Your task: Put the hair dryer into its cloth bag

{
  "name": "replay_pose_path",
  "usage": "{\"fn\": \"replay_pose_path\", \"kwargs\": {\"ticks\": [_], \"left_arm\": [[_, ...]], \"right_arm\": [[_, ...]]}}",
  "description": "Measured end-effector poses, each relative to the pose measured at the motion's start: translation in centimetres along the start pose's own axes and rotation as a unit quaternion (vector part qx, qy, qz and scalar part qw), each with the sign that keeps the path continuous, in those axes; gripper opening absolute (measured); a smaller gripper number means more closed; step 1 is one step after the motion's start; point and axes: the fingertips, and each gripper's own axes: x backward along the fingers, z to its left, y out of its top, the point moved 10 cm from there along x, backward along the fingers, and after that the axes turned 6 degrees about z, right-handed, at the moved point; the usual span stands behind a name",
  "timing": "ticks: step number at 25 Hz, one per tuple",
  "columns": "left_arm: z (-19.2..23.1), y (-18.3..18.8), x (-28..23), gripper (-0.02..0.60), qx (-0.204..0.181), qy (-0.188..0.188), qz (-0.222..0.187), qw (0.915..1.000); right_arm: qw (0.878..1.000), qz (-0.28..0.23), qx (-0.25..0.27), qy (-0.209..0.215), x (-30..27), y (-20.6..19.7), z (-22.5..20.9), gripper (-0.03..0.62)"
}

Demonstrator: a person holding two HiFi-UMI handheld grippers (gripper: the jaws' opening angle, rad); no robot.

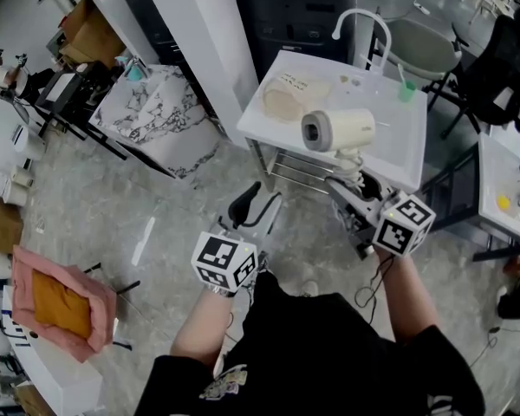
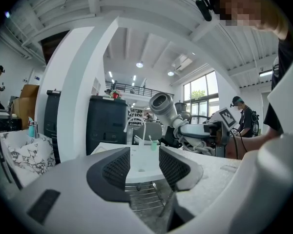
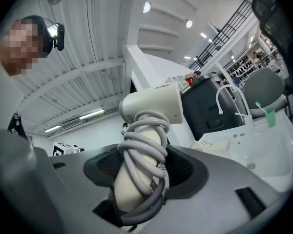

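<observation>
You are carrying the hair dryer (image 1: 340, 129) in your right gripper (image 1: 353, 180), whose jaws are standing about half apart and pressing on its handle. The grey cord (image 3: 143, 141) is looping around that handle, so the pads are biting partly on cord and not only on plastic. The dryer is hanging in the air over the near edge of the white sink table (image 1: 260, 128), barrel lying level. The cloth bag (image 1: 286, 102) is lying flat on that table just beyond it, to the left. Your left gripper (image 1: 256, 206) is hovering low and well short of the table, jaws spread wide with nothing between them. The main risk is the bag. Nothing is holding its mouth open, so if you are pushing the dryer in one-handed you are likely shoving the limp cloth across the table instead of filling it. I cannot tell from here which way the mouth is facing. The second risk is the grip, since a coil could be rolling under the pads and letting the heavy barrel swing down. A loose loop could also be catching on the bag's edge. You are working with one hair dryer, one cloth bag, one wound cord and two grippers.
</observation>
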Motion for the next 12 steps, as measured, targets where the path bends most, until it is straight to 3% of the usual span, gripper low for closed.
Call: {"fn": "replay_pose_path", "kwargs": {"ticks": [12], "left_arm": [[6.8, 1.0, -1.7, 0.173, 0.003, -0.02, -0.008, 0.9998]], "right_arm": [[0.999, -0.01, -0.005, -0.031, -5.4, 1.3, -1.0, 0.249]]}}
